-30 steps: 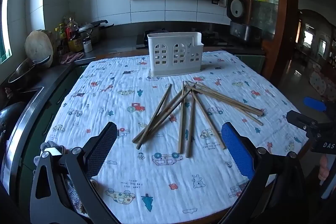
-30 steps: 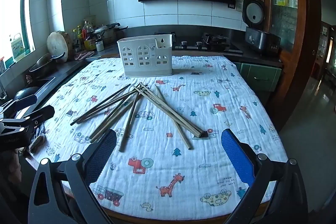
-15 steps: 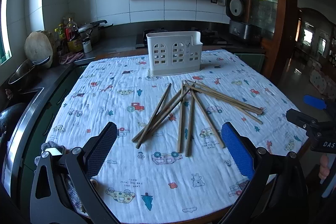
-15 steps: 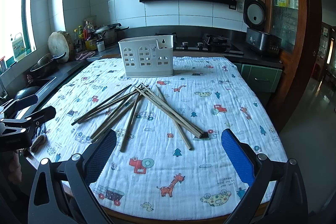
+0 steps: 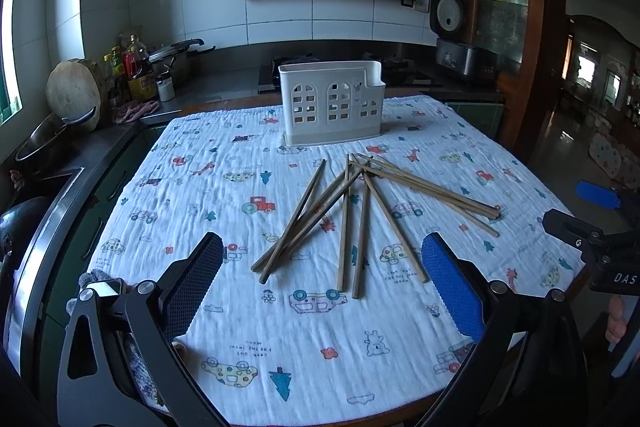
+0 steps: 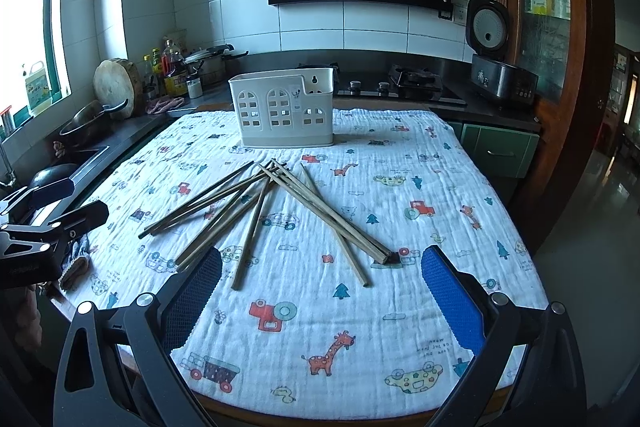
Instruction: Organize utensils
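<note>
Nothing has moved much: your left gripper (image 5: 322, 281) and right gripper (image 6: 320, 281) both hang wide open over the thin brown wooden chopsticks (image 5: 352, 211) on the desk (image 5: 280, 331).

Loose chopsticks (image 6: 256, 203) lie fanned on the patterned cloth (image 6: 400, 307) before a white holder (image 6: 282, 113).

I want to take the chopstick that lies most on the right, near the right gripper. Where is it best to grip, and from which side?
Probably at its near free end: that chopstick lies flat, its far end crossing the pile. Bring the open right gripper down from above, fingers astride the shaft.
</note>
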`<control>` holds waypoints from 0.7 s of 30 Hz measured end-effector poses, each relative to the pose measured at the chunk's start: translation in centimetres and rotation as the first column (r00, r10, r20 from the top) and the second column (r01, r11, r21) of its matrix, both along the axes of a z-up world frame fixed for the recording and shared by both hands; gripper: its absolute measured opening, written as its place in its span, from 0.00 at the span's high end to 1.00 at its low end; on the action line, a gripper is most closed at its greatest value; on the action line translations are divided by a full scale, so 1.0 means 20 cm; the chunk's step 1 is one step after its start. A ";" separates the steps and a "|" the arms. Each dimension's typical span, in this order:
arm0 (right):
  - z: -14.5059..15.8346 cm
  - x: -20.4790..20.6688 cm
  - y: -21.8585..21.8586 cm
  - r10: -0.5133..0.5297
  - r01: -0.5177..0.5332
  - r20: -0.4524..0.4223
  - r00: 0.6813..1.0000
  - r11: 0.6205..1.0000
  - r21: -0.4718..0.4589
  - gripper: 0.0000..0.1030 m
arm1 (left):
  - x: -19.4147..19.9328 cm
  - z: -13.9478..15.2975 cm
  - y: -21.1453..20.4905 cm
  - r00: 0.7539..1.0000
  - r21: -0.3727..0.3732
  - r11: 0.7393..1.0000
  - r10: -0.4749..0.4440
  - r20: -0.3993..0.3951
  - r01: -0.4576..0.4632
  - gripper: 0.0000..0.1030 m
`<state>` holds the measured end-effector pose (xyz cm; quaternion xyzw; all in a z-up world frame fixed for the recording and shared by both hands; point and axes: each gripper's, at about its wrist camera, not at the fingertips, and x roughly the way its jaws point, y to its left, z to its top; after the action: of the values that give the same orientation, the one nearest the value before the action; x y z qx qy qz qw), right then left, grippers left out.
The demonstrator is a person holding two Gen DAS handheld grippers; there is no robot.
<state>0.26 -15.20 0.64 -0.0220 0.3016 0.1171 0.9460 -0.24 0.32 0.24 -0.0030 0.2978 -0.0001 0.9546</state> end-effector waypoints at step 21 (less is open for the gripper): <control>-0.02 0.01 0.02 0.034 -0.034 -0.006 0.999 0.999 -0.001 0.06 | 0.00 0.00 0.00 1.000 -0.005 1.000 0.003 -0.001 -0.003 0.05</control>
<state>0.46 -14.74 0.15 -0.0272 0.3040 0.1332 0.9429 -0.18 0.29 0.28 -0.0059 0.2984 0.0008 0.9544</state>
